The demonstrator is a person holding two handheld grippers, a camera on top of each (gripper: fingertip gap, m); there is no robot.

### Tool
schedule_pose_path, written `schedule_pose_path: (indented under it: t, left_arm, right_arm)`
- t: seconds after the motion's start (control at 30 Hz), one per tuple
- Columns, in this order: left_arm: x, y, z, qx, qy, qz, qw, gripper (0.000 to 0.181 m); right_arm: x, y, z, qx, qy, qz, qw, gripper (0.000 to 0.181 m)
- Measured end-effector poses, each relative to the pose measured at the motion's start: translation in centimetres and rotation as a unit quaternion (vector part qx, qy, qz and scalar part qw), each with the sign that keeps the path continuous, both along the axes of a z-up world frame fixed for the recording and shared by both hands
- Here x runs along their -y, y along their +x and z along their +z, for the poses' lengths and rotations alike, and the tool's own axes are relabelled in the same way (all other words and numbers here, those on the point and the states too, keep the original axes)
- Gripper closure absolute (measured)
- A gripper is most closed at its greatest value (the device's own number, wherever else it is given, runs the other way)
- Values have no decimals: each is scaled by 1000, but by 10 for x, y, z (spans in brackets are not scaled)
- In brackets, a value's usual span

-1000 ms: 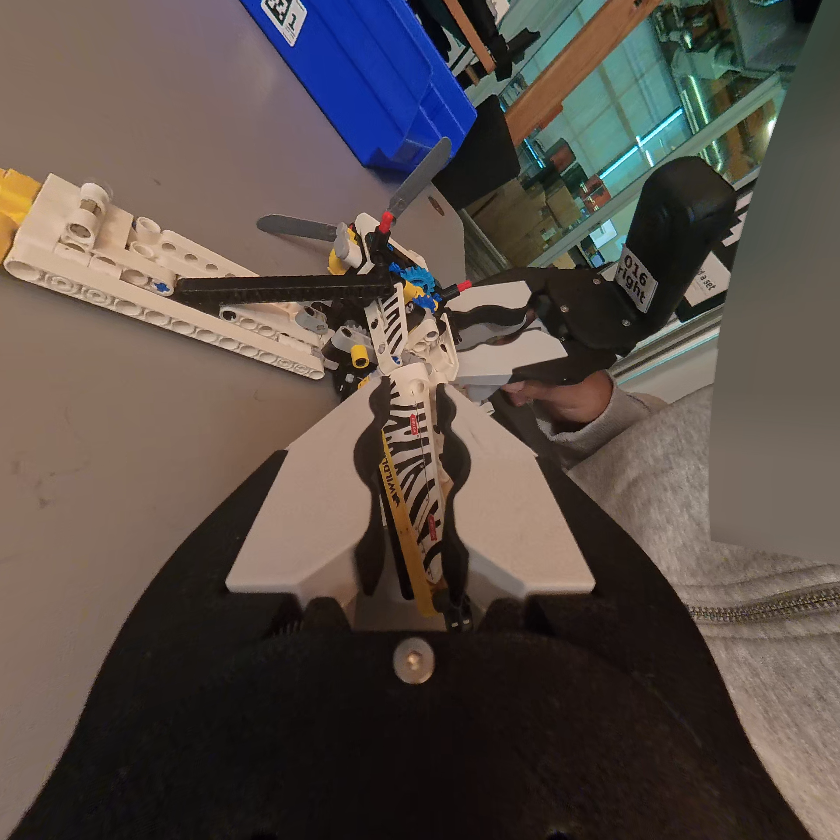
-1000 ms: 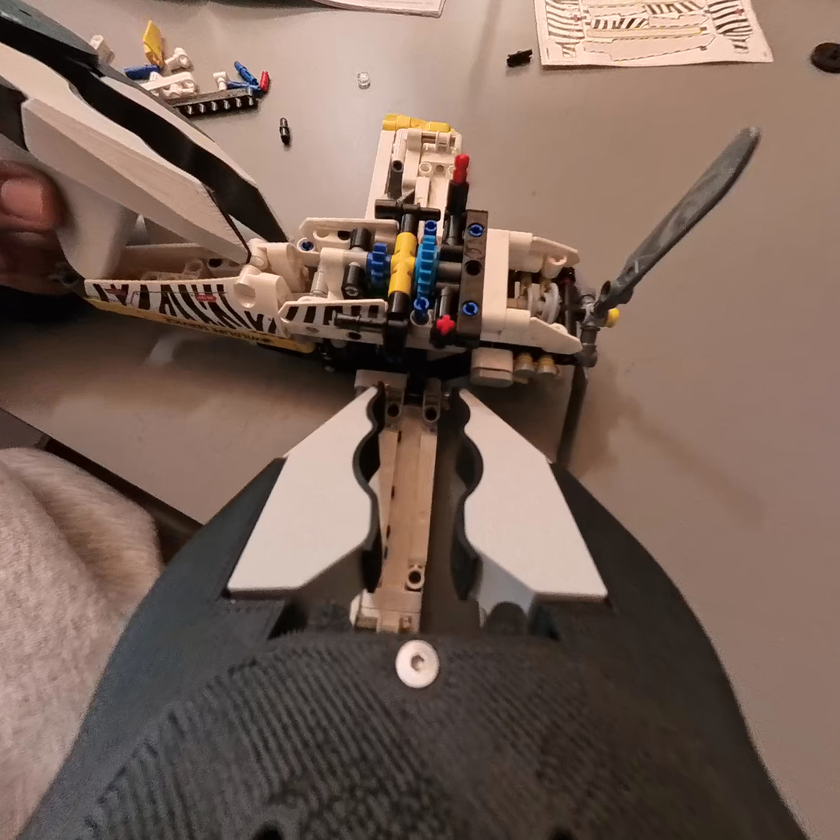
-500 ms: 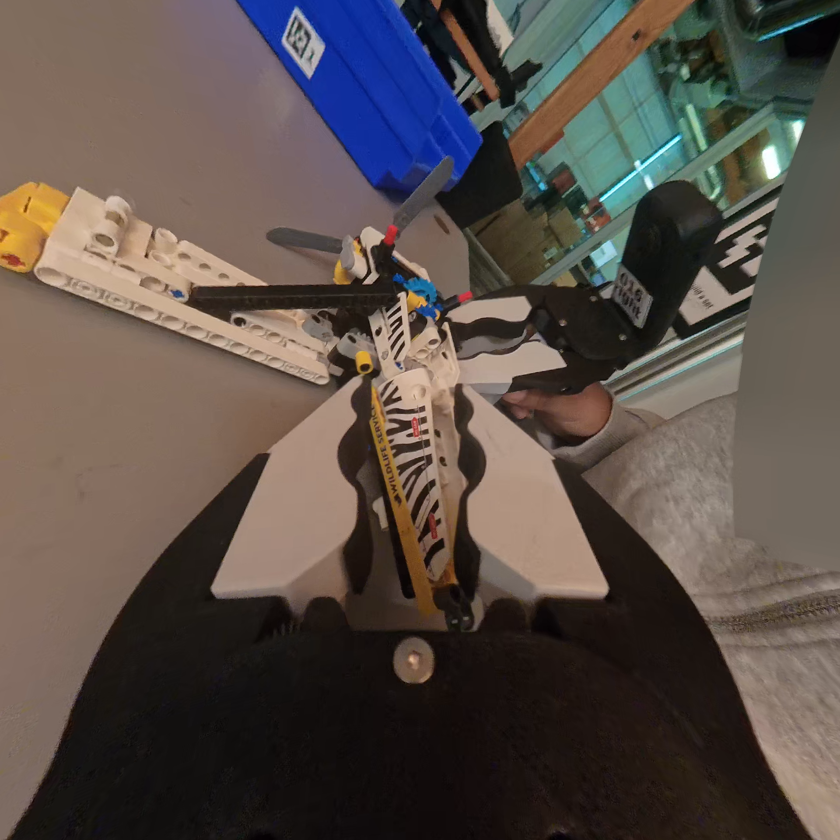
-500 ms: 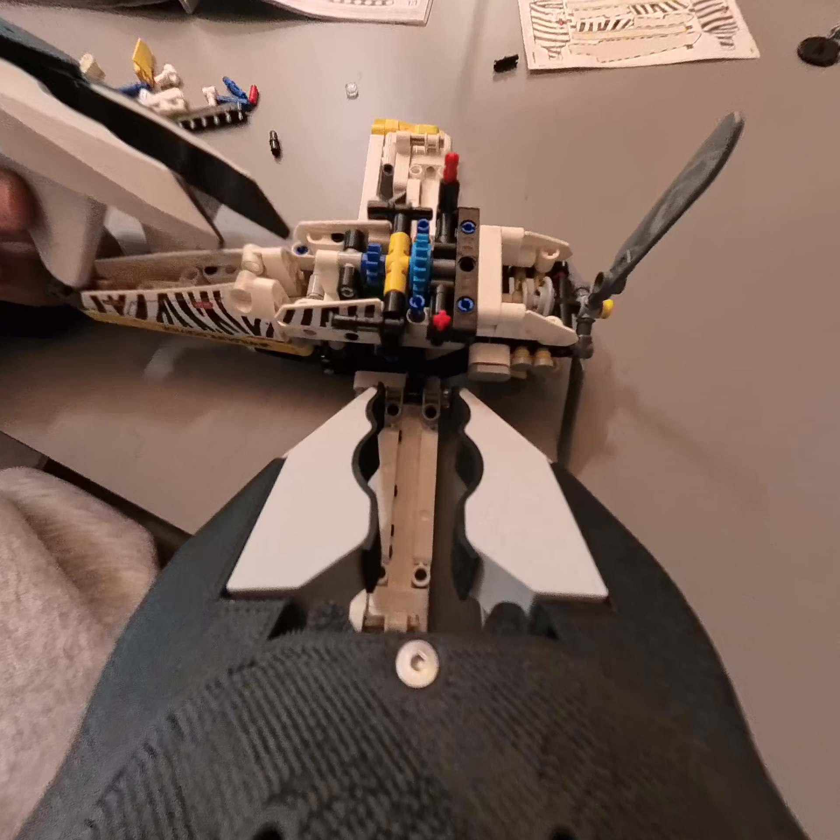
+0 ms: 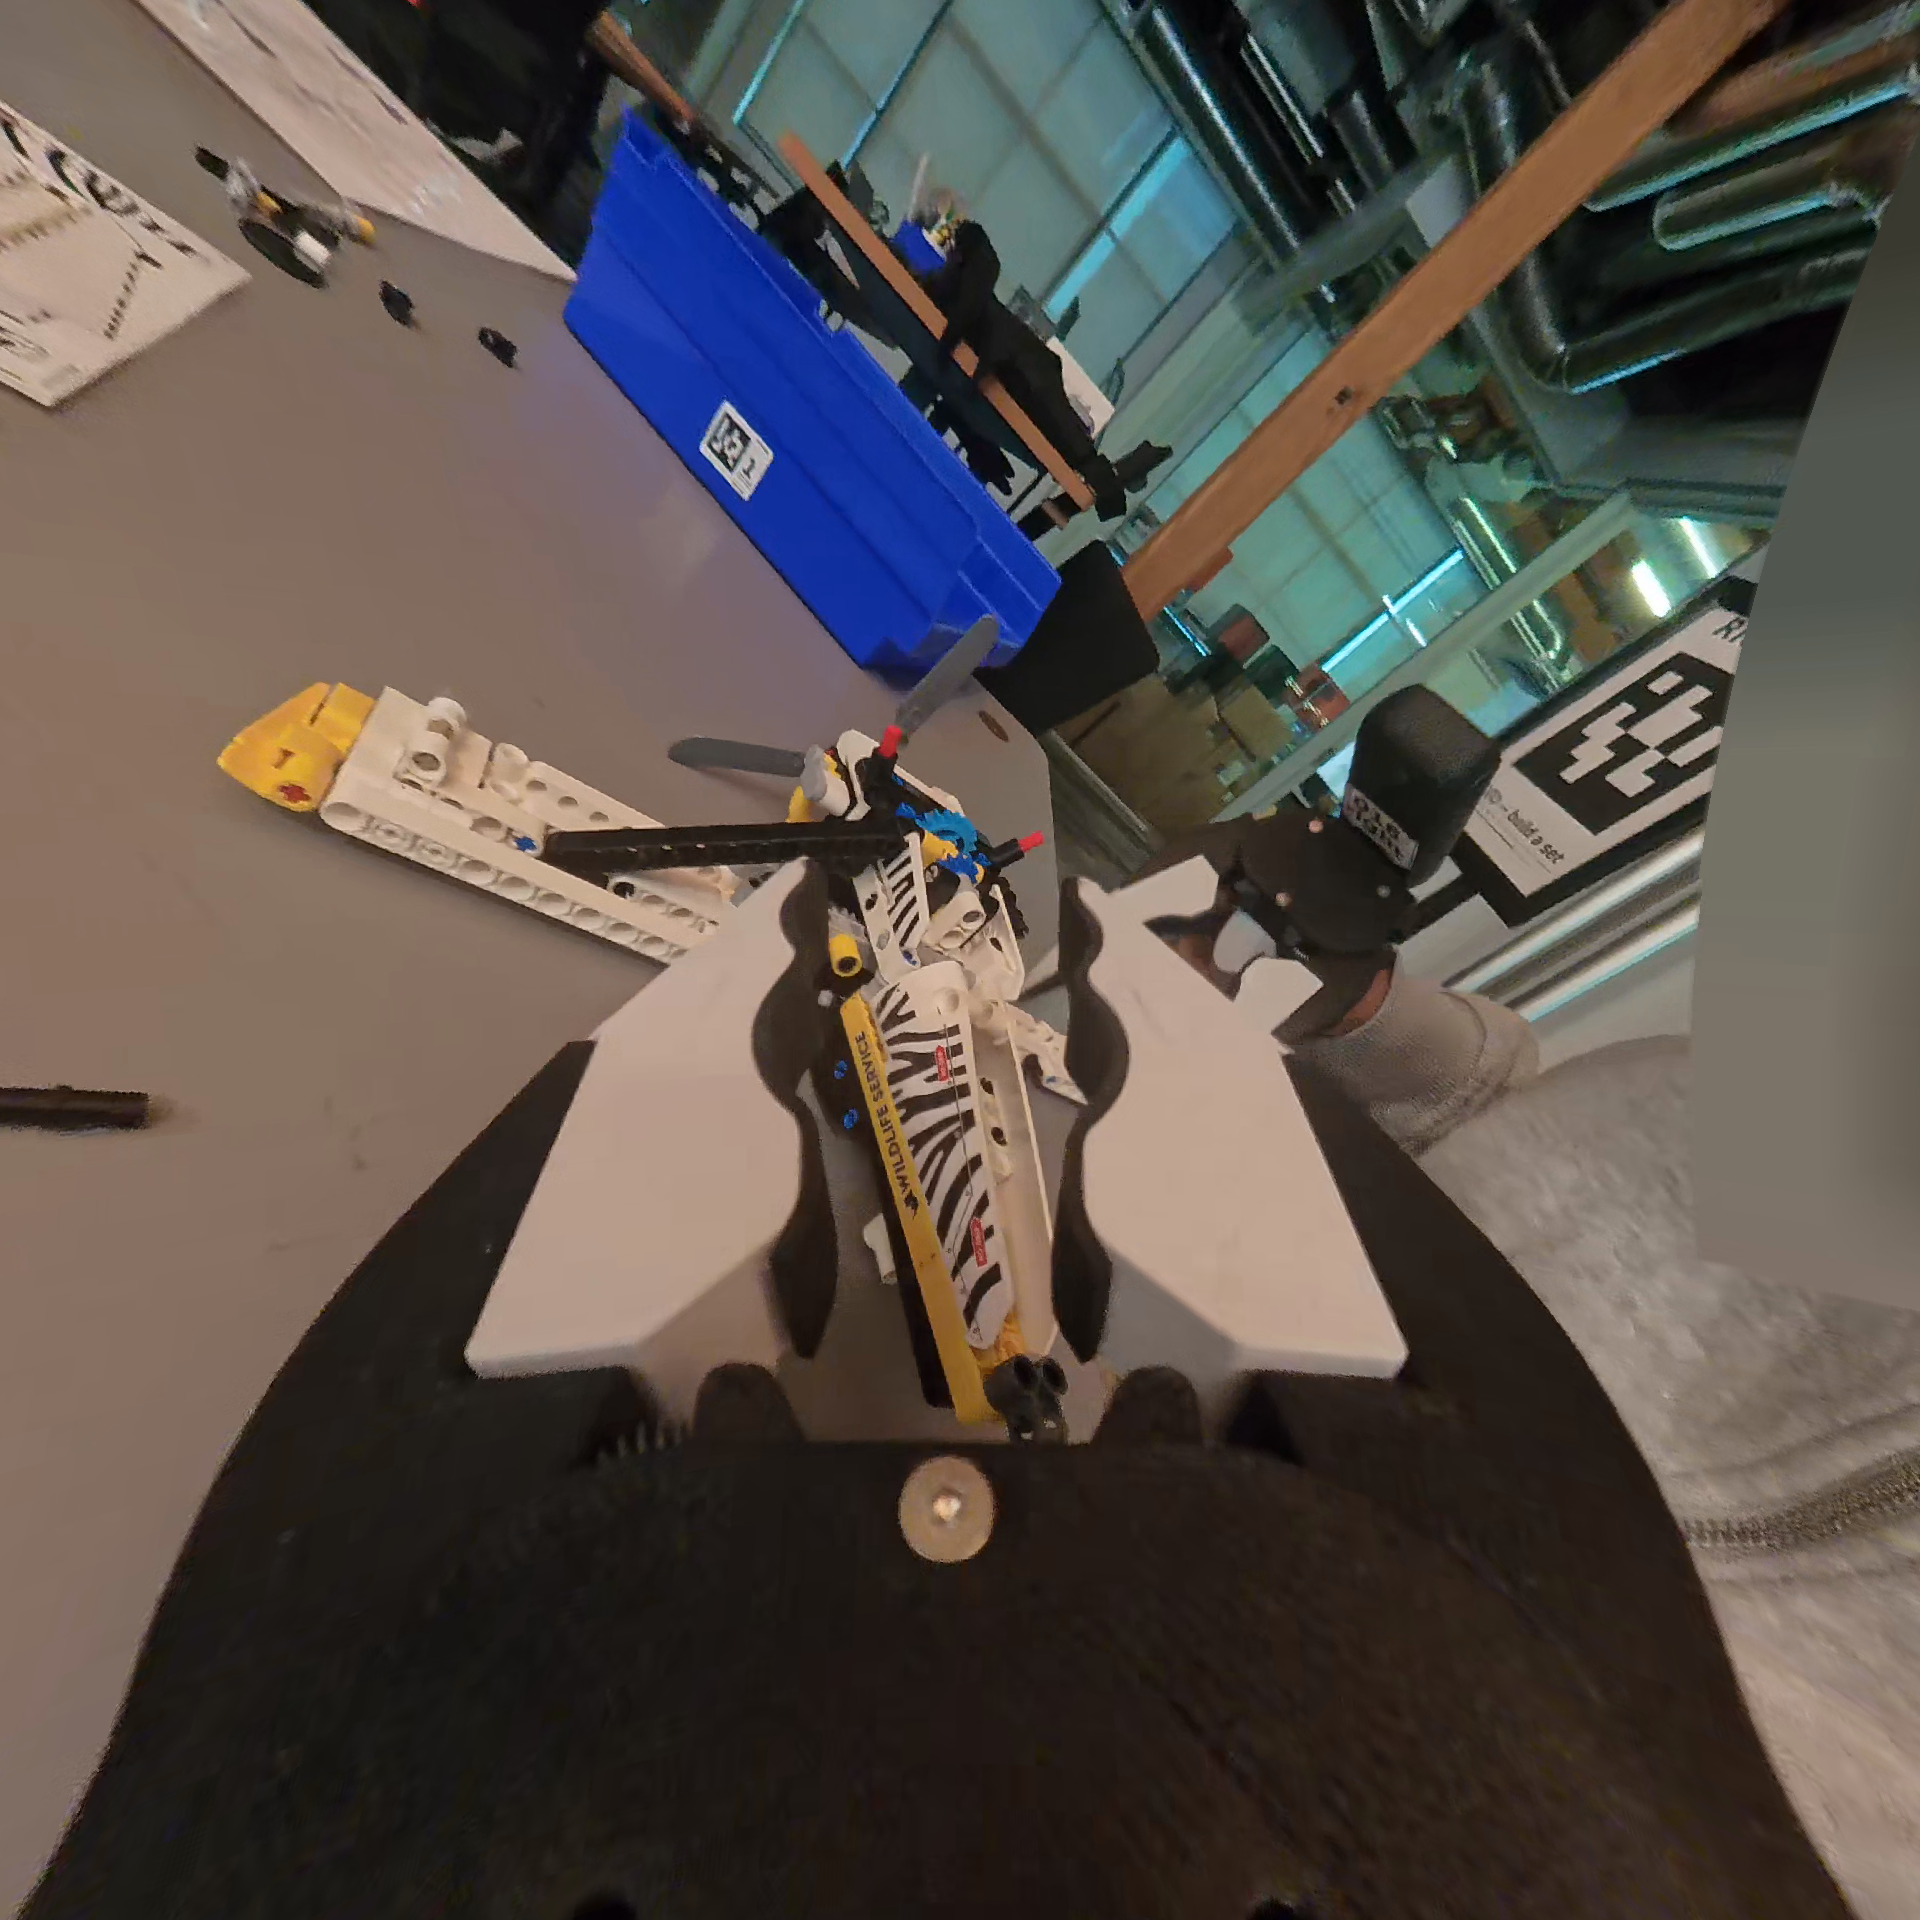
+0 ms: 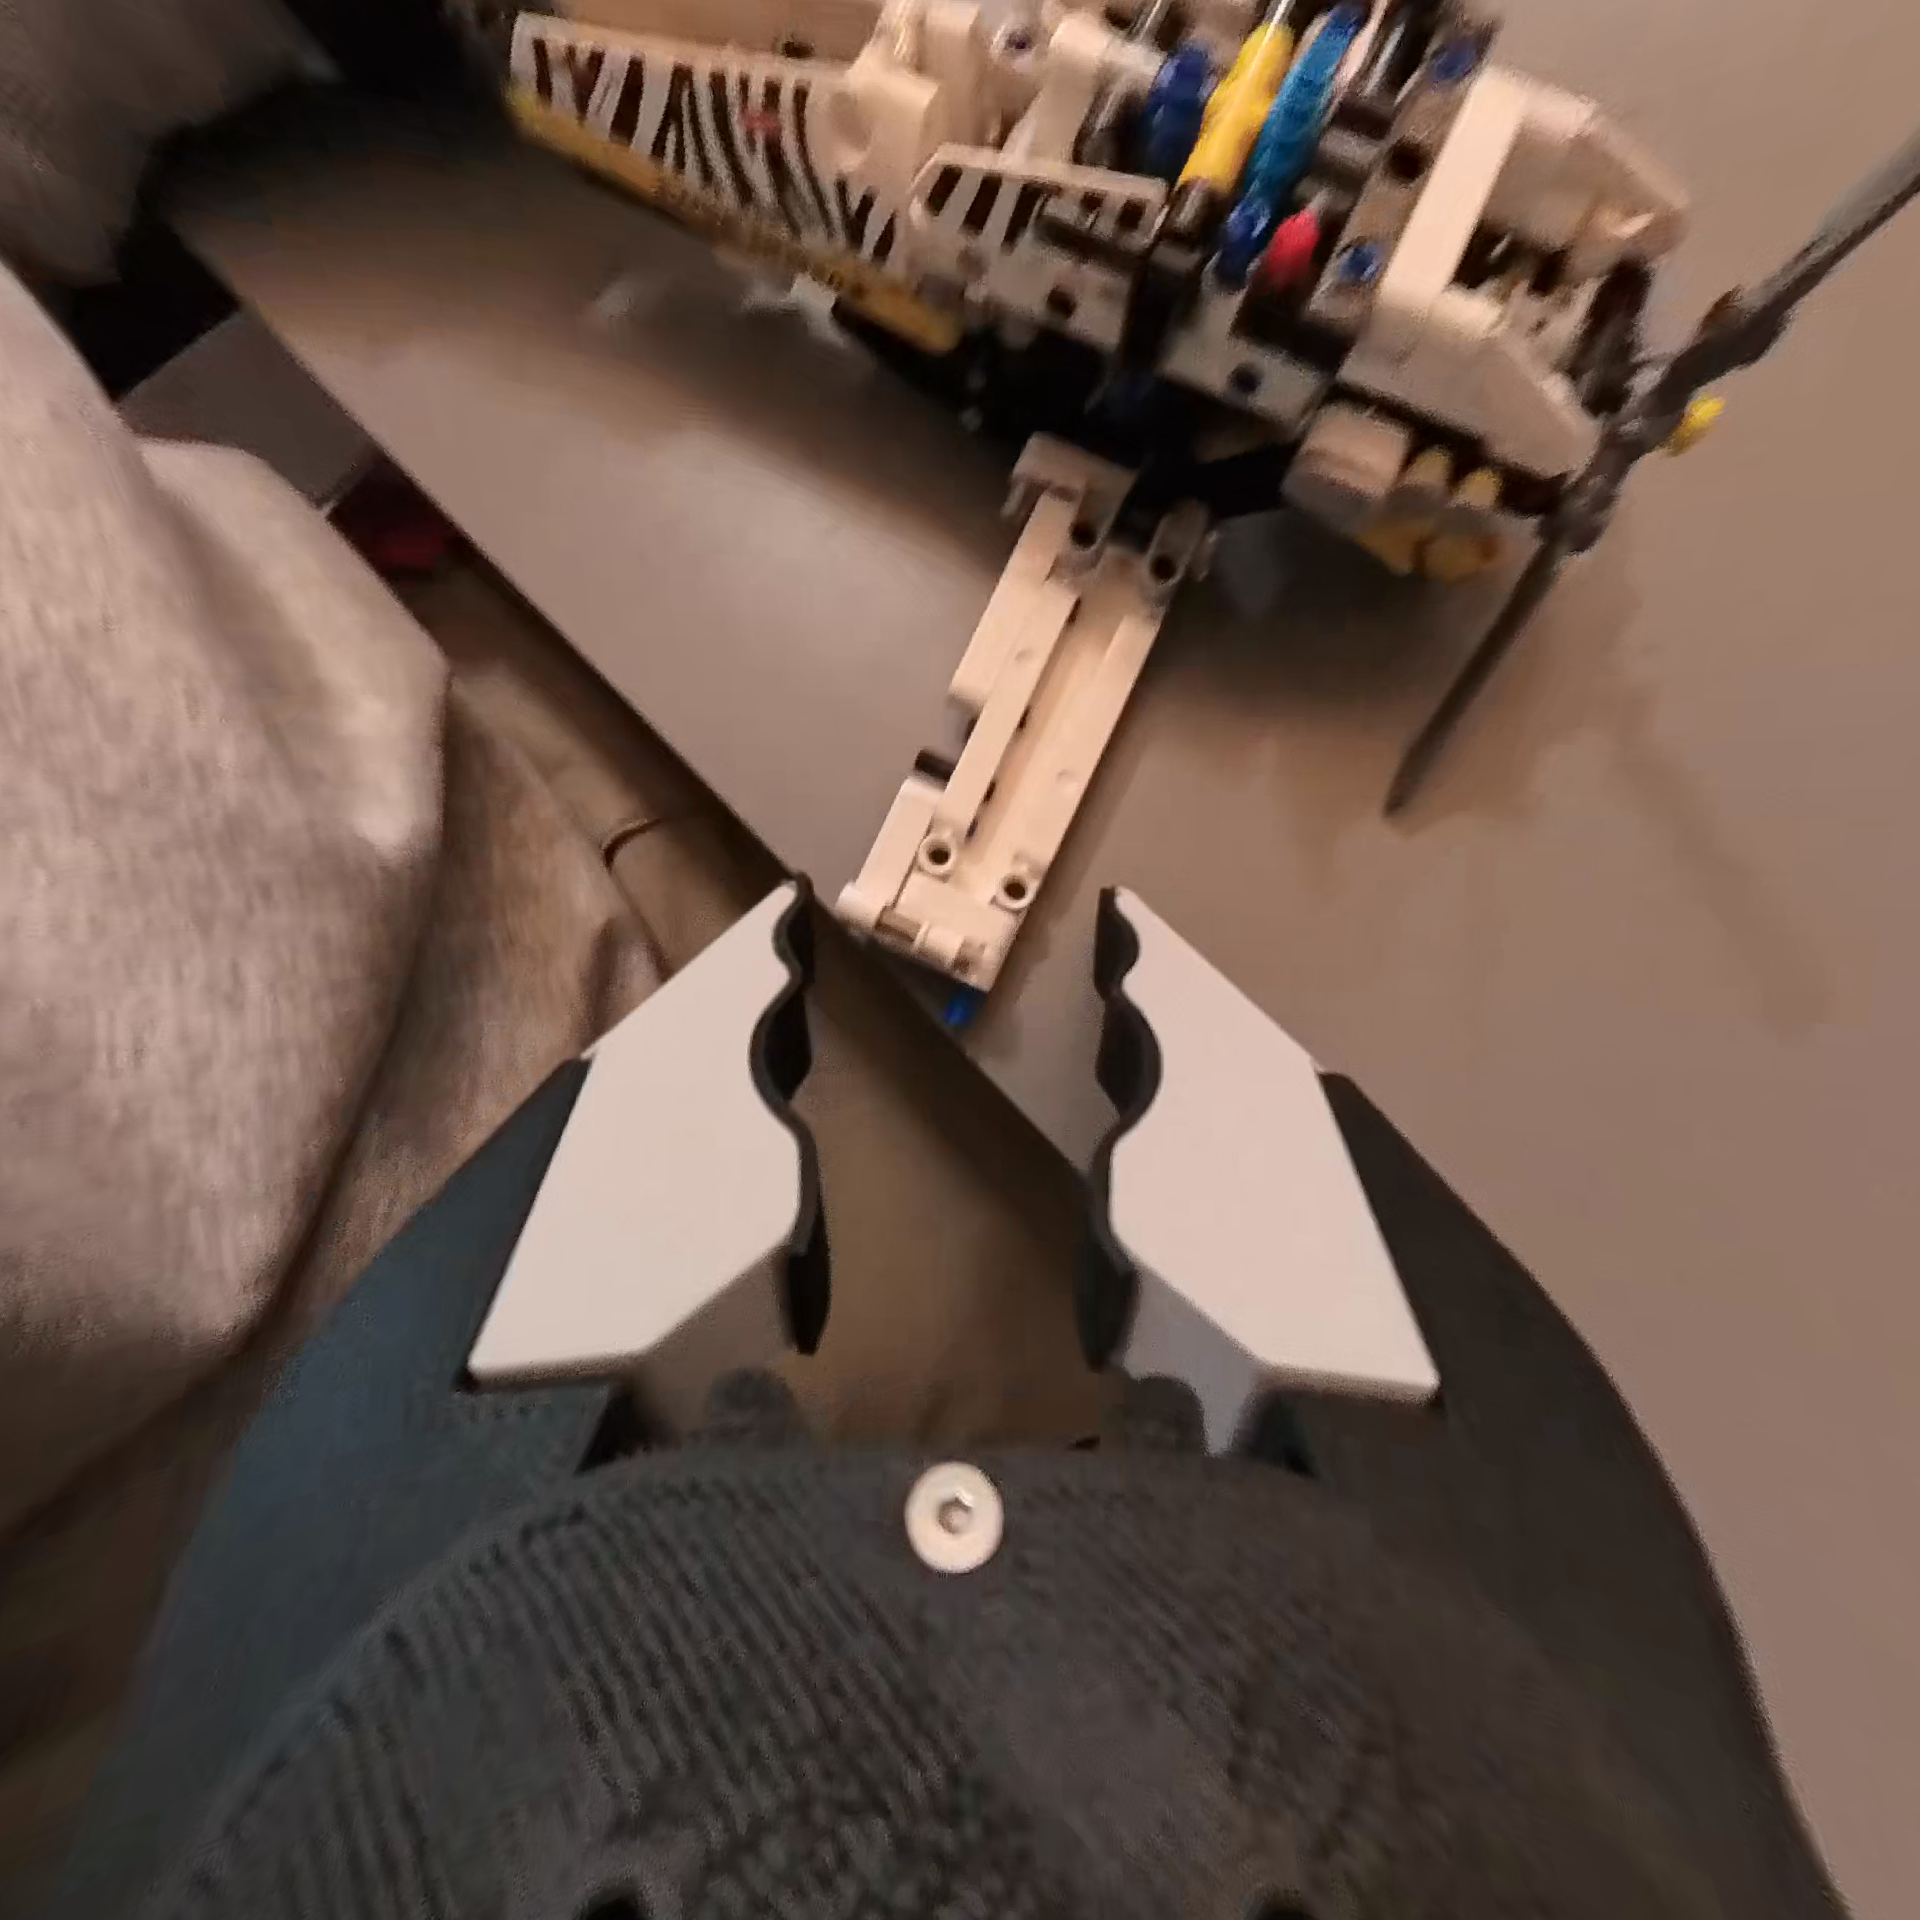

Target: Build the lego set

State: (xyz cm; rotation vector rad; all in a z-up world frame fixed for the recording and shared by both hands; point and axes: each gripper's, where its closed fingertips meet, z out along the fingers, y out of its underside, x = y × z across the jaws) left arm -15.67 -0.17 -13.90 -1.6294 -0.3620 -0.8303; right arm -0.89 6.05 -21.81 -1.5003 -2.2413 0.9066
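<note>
Position of the lego plane (image 5: 914, 997): on the grey counter (image 5: 312, 582) by its near edge, zebra-striped tail boom (image 5: 940, 1132) lying lengthwise between the left tongs (image 5: 925, 914), which stand spread and grip nothing. Right tongs (image 6: 951, 914) (view blurred) are likewise spread and empty, with the white wing (image 6: 1023, 717) pointing its long axis at them, tip just ahead. Judgement: left tongs sit nearer for regrasping.

both grippers, left (image 5: 935, 914) and right (image 6: 951, 914), gape wide.

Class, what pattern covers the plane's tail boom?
Black-and-white zebra stripes on the tail boom, with a yellow edge; clearest in the left wrist view.
</note>
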Motion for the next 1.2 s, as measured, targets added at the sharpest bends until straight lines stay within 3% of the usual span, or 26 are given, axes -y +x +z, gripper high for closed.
schedule_pose_path:
  t: [0.03,0.17,0.3,0.53,0.67,0.83,0.97,1.07,1.2]
  left_arm:
    - [1,-2,2,0,4,6,1000,138]
    - [3,-8,5,-6,14,24,1000,138]
    - [7,-14,12,-21,31,47,998,138]
    - [24,-44,31,-82,70,158,982,137]
    - [29,-51,30,-115,64,187,973,138]
    - [31,-51,26,-136,51,197,970,138]
    - [29,-54,21,-146,33,202,968,138]
    - [31,-60,21,-150,29,218,964,138]
    - [37,-69,22,-131,34,233,963,138]
  right_arm:
    - [3,4,-3,13,-7,12,1000,129]
    - [12,3,-3,7,-23,29,999,143]
    - [26,-7,-3,-5,-32,36,999,143]
    - [59,-58,-4,-29,-26,-4,999,148]
    - [69,-69,-4,-46,-12,14,999,150]
    - [44,-73,24,-128,-77,-13,989,149]
    - [7,-81,54,-234,-120,-78,962,151]
    - [-19,-80,80,-338,-109,-114,928,164]
    - [-34,-77,89,-367,-106,-143,913,166]
